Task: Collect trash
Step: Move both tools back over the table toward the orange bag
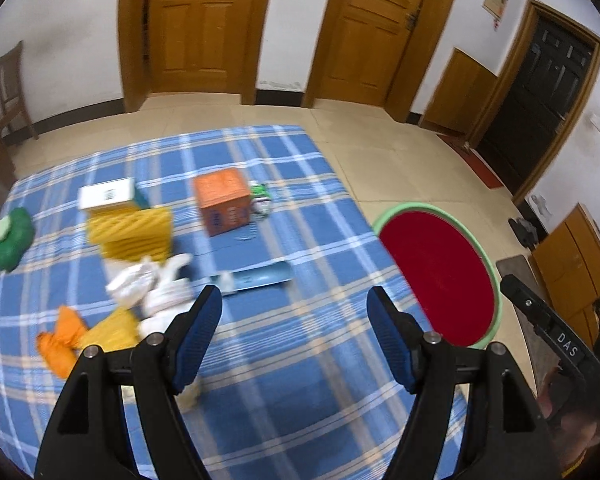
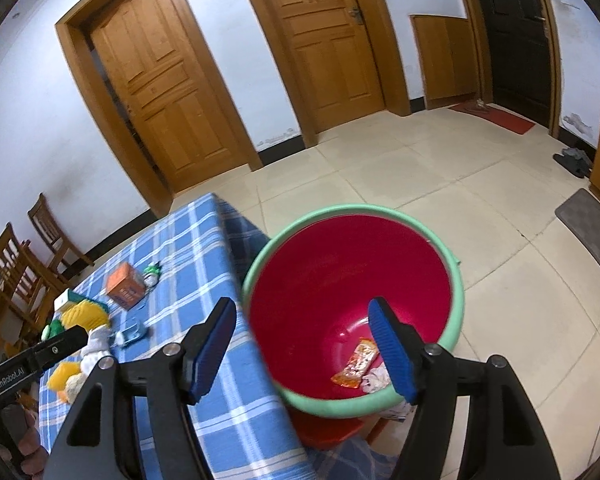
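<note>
A red bucket with a green rim (image 2: 452, 280) stands beside the table's right edge; it also shows in the left wrist view (image 1: 496, 280). Inside lie an orange snack wrapper (image 2: 356, 368) and crumpled white paper (image 2: 376, 380). My right gripper (image 2: 304, 346) is open and empty above the bucket's mouth. My left gripper (image 1: 296, 336) is open and empty above the blue plaid tablecloth (image 1: 284, 380). Ahead of it lie white crumpled tissues (image 1: 152, 284), a flat blue packet (image 1: 260, 276), an orange box (image 1: 222, 200), yellow packaging (image 1: 132, 232) and orange wrappers (image 1: 60, 340).
A white box (image 1: 106, 194) sits on the yellow packaging, a green item (image 1: 10, 238) at the table's left, a small green-white wrapper (image 1: 260, 200) by the orange box. Wooden chairs (image 2: 16, 264) stand left. Doors and tiled floor lie beyond.
</note>
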Action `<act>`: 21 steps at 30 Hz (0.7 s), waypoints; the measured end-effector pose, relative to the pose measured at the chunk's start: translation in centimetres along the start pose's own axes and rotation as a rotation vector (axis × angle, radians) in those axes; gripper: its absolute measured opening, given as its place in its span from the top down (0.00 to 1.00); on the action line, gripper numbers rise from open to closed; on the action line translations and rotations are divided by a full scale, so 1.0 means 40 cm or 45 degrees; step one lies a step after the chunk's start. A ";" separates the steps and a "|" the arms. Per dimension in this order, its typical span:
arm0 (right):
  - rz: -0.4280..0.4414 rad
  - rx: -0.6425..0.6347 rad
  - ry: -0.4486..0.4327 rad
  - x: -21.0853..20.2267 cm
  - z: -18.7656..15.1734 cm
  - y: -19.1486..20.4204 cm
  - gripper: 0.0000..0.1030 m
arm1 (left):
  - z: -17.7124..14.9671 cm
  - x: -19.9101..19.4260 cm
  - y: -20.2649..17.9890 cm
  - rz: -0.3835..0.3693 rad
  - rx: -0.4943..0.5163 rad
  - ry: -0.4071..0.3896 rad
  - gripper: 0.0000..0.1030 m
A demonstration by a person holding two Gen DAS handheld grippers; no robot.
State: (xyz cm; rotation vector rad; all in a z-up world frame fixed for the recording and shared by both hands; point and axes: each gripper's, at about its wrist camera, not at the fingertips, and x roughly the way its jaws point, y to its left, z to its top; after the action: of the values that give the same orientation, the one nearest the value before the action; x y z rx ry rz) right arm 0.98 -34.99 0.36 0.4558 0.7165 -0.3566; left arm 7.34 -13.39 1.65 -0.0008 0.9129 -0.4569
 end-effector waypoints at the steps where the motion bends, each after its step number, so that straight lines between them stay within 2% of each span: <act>1: 0.007 -0.010 0.004 0.000 -0.004 0.010 0.31 | -0.004 -0.011 0.011 0.011 -0.012 -0.006 0.28; 12: 0.068 -0.103 0.053 0.000 -0.043 0.103 0.28 | -0.048 -0.090 0.182 0.158 -0.149 -0.059 0.27; 21: 0.081 -0.165 0.098 0.010 -0.080 0.165 0.25 | -0.083 -0.107 0.312 0.274 -0.239 -0.061 0.26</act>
State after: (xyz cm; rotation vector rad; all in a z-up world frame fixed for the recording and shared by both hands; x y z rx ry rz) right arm 2.56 -27.84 -0.22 0.3704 0.7931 -0.2325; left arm 7.31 0.16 0.46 -0.0838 0.8949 -0.1700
